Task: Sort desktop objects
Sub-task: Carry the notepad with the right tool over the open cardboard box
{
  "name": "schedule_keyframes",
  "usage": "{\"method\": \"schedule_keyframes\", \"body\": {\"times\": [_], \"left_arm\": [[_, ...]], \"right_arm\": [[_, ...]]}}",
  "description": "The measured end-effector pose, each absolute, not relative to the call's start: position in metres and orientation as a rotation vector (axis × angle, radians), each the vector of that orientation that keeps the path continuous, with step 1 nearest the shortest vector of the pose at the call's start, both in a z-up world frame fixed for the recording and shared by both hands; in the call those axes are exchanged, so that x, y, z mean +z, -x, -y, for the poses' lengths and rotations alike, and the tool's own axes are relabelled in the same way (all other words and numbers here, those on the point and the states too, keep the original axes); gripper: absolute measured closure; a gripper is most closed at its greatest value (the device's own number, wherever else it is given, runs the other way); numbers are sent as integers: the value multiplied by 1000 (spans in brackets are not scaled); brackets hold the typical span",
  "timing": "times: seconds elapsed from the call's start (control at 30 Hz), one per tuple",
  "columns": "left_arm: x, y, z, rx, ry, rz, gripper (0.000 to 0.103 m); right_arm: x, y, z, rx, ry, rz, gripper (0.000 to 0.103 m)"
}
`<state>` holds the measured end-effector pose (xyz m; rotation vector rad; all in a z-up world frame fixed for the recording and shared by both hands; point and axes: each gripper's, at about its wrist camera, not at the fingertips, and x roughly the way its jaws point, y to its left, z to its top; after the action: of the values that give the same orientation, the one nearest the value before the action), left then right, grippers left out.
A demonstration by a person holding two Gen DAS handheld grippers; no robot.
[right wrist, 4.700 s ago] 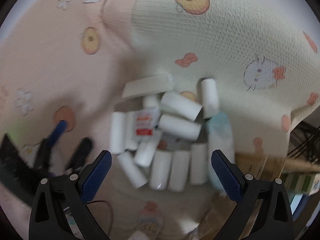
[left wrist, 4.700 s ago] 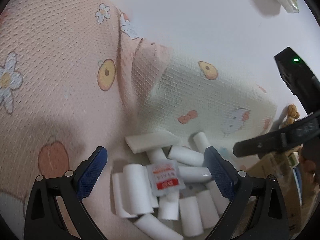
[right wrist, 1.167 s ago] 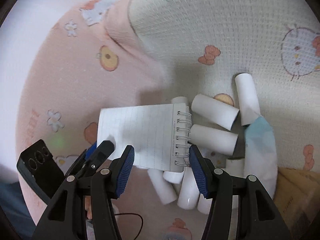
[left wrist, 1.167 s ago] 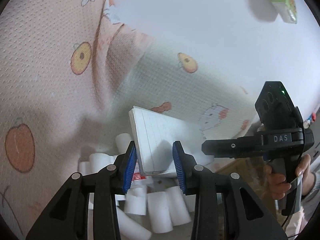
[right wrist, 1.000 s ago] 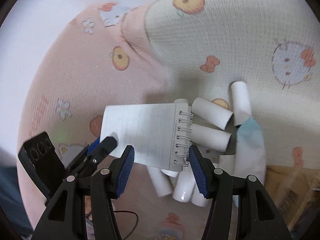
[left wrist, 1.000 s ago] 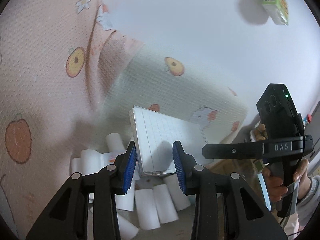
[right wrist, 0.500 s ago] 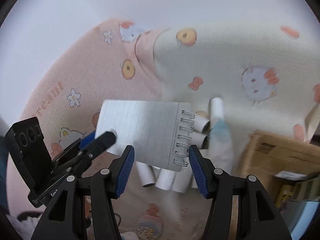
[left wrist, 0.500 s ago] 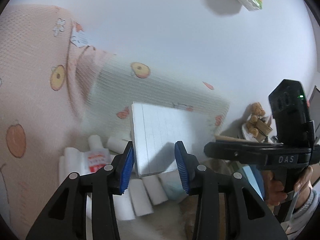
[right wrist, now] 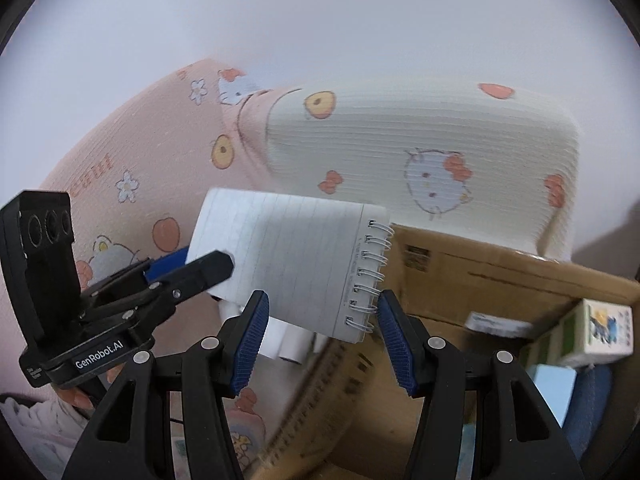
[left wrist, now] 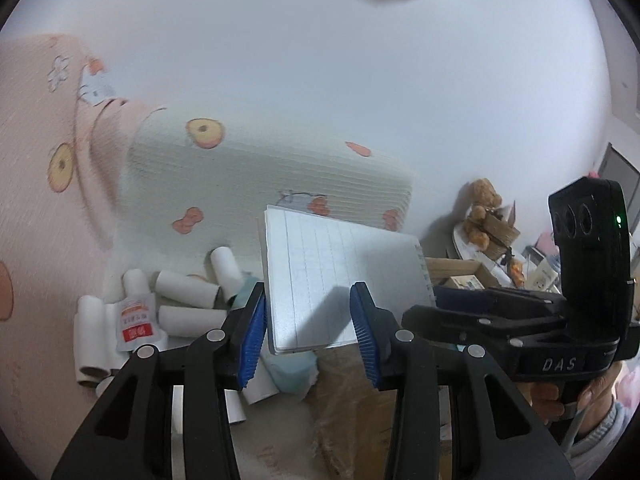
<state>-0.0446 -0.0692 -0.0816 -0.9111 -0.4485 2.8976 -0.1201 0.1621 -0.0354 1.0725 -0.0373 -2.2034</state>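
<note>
**A:** Where is the notepad [right wrist: 288,256]?

**B:** In the air, held between both tools. The right gripper [right wrist: 323,300] pinches its spiral-bound end, one blue pad against each long edge. The left gripper [left wrist: 307,292] has the opposite end. Its jaws have just been easing apart with the notepad between them, and its pads look to be touching both edges.

**A:** What lies under it?

**B:** The right wrist view shows the spiral end just over the rim of an open cardboard box [right wrist: 480,272], with a small printed carton [right wrist: 600,332] inside. The left gripper comes in from the left, one black finger across the notepad's corner.

**A:** And the left wrist view?

**B:** It shows the heap of white paper rolls [left wrist: 186,288] and a red-and-white sachet [left wrist: 136,320] on the pink cloth [left wrist: 40,140], to the left of and below the notepad. On the right, a person's hand [left wrist: 560,396] grips the other tool's handle, and a teddy bear [left wrist: 484,200] sits beyond it.
</note>
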Motion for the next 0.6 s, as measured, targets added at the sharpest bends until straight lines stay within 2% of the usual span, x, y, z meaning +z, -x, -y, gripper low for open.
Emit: {"method": "schedule_keyframes", "body": {"times": [0.47, 0.6], "left_arm": [[-76, 88, -5, 2779, 968, 254, 58], [-73, 87, -21, 2758, 1018, 257, 58]], "right_arm": [[-46, 117, -238, -2356, -1107, 235, 49], [-42, 114, -259, -2380, -1107, 279, 49]]}}
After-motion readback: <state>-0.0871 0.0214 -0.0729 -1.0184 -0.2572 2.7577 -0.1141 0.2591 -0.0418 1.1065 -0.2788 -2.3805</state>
